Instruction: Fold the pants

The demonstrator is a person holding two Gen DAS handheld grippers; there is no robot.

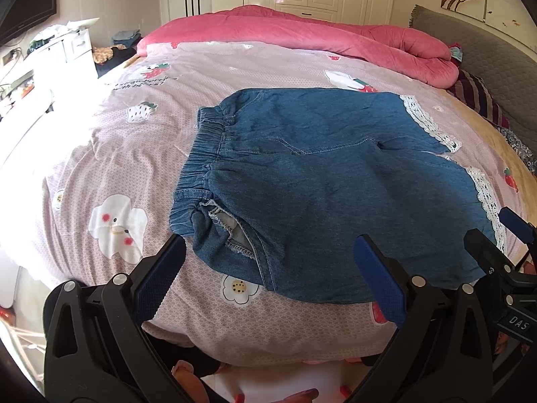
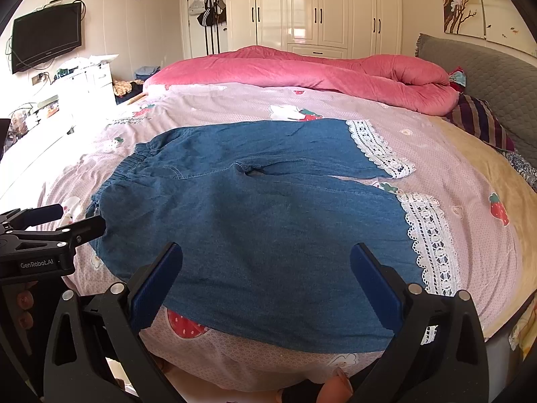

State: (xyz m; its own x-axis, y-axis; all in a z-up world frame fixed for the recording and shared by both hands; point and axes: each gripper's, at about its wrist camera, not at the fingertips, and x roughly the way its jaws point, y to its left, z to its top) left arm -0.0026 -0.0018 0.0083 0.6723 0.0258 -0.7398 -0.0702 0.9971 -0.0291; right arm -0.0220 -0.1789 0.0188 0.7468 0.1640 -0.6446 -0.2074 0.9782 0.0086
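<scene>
Denim pants (image 1: 322, 181) lie spread flat on bed (image 1: 100, 154), on pink strawberry-print cover. Elastic waistband (image 1: 201, 154) points left, lace-trimmed leg cuffs (image 2: 429, 235) point right, two legs side by side with narrow gap near cuffs. Left claw (image 1: 268, 268) gapes wide, empty, near waistband corner at near edge. Right claw (image 2: 266, 278) gapes wide too, empty, over near leg. Pink quilt (image 1: 302, 33) bunched at far side of bed.
</scene>
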